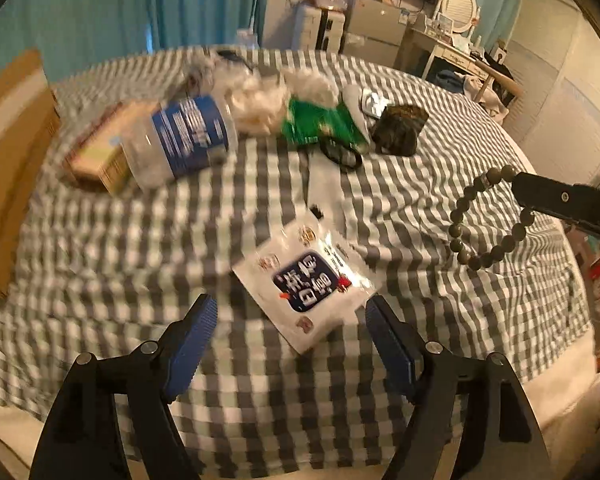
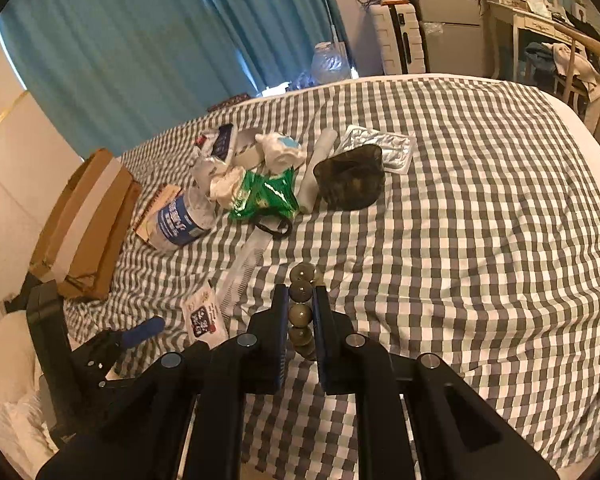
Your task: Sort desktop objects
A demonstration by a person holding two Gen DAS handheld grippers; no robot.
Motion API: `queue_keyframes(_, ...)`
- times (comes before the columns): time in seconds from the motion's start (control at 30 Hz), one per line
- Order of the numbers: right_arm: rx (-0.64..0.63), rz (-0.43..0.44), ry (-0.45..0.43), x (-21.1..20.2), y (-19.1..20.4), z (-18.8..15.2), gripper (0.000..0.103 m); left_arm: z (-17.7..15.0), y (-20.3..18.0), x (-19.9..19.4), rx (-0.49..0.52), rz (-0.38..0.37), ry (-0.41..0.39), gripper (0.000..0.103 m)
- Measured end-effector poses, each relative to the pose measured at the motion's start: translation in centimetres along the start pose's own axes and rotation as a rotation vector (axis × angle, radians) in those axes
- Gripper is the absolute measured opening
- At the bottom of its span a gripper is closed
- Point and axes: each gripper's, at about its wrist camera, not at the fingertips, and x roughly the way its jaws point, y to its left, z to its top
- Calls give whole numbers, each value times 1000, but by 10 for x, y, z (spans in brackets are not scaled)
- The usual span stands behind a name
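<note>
I had the right gripper clamped on the bead bracelet, jaws closed on a run of beads so the rest of the loop hung free below and in front. From the left wrist view the bracelet dangled clear of the checked bedsheet, well right of the clutter, not touching anything else. I judged that hold was for carrying: pinching a few beads keeps the string from sliding, and lifting it off the cloth avoids dragging.

Left gripper was spread wide, nothing between the blue pads. It hovered just above the white snack packet, which lay flat on the sheet, one corner near the right-hand finger. Looked lined up as the next pick, but that's my guess.

Bracelet looks: round, dull olive-grey beads, similar size, one paler spacer near the top by the jaw. Slightly glossy in the right wrist view, stacked in a column between the fingers. Probably elastic strung, cannot confirm.

Rest of the pile sat at the far side: clear bottle with blue label lying on its side against a small box, green foil bag, dark pouch, crumpled white wrappers. A cardboard box sat at the left edge. No sorting bin obvious to me; drop spot unclear.
</note>
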Motion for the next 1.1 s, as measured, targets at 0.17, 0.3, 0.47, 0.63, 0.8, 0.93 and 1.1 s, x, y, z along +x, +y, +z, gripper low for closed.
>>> queue_keyframes(0.17,1,5,31,15,-4,0,12,10,6,10,-93,-8,-47,90)
queue_keyframes(0.3,9,10,44,26,-9,2,12,9,11,37,-101,5,21,88)
queue_keyframes(0.47,-3,-5,79,40,-12,3,12,7,17,29,-94,-12,-42,11)
queue_keyframes(0.63,-21,-14,78,39,-9,3,12,15,21,6,-111,-41,-113,8)
queue_keyframes(0.8,-23,-15,69,31,-5,1,12,17,16,-19,-83,-67,-176,8)
queue_keyframes(0.93,-31,-12,66,24,4,-3,12,15,18,-24,-87,-99,-157,8)
queue_keyframes(1.1,-50,-26,80,21,14,-11,12,1,11,0,-23,-19,-45,9)
